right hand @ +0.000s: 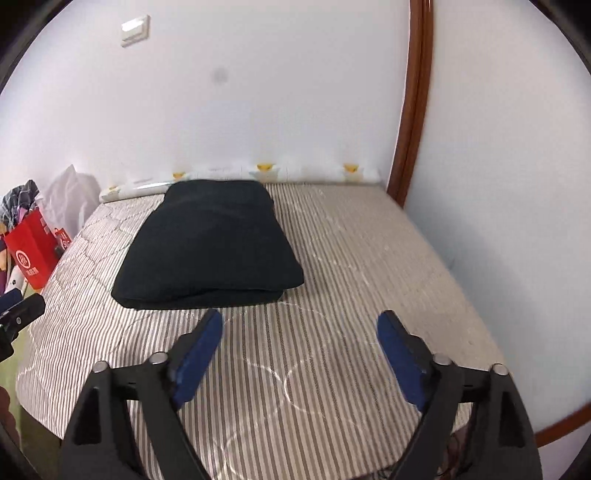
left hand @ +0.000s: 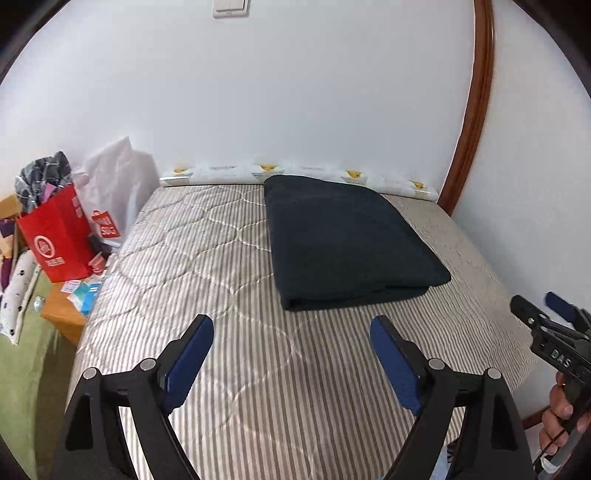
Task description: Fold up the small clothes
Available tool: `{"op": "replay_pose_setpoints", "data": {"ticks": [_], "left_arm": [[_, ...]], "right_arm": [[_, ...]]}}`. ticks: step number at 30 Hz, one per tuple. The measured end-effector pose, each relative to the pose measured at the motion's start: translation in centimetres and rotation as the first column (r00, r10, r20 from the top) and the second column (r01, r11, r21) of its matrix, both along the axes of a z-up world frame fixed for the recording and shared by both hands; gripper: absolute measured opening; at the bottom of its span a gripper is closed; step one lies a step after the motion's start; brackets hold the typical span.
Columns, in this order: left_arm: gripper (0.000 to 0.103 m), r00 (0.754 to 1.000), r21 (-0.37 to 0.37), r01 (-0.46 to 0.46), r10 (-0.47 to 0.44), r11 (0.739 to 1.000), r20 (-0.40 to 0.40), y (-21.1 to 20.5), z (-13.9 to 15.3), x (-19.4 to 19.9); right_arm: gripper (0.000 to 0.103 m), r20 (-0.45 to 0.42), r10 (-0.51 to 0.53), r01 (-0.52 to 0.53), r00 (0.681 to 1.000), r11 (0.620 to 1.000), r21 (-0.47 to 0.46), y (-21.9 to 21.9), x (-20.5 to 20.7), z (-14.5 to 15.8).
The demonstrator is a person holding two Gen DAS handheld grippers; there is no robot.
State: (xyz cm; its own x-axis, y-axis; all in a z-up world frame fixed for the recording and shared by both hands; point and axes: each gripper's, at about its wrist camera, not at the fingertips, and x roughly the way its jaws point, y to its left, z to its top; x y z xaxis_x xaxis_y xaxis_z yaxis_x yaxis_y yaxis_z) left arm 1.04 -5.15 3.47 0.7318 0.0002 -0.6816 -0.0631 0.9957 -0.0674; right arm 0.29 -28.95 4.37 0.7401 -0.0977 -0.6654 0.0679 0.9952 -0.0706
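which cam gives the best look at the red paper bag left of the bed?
Left wrist view. The red paper bag shows nearly whole there, logo side facing the camera, with checked cloth sticking out of its top. In the right wrist view the red paper bag is smaller, pushed to the frame edge, its lower part cut off by the striped mattress.

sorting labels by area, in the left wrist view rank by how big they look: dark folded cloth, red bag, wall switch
1. dark folded cloth, largest
2. red bag
3. wall switch, smallest, partly cut off by the frame's top edge
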Motion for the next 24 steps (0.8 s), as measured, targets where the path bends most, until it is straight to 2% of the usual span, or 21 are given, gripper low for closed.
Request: {"op": "replay_pose_setpoints", "data": {"ticks": [3, 5, 11, 24], "left_arm": [[0.087, 1.000, 0.014, -0.018, 0.018, 1.000, 0.013, -0.4, 0.6, -1.3], [0.087, 1.000, 0.015, -0.017, 0.017, 1.000, 0.020, -0.9, 0.8, -2.2], [0.087, 0.999, 0.040, -0.021, 0.019, 0.999, 0.043, -1.7, 1.2, -3.6], [0.088, 0.999, 0.029, -0.013, 0.011, 0.999, 0.052, -2.5, 1.1, -4.4]], "right_arm": [[0.098, 0.012, -0.024, 0.025, 1.000, 0.999, -0.034, 0.0, -1.9, 0.6], [0.099, 0.013, -0.037, 0.037, 0.999, 0.999, -0.025, -0.3, -2.8, 0.8], [0.100, 0.015, -0.053, 0.053, 0.998, 0.999, 0.004, -1.1, -4.8, 0.8], [0.100, 0.029, -0.074, 0.074, 0.997, 0.997, 0.018, -1.9, -6.2, 0.8]]}}
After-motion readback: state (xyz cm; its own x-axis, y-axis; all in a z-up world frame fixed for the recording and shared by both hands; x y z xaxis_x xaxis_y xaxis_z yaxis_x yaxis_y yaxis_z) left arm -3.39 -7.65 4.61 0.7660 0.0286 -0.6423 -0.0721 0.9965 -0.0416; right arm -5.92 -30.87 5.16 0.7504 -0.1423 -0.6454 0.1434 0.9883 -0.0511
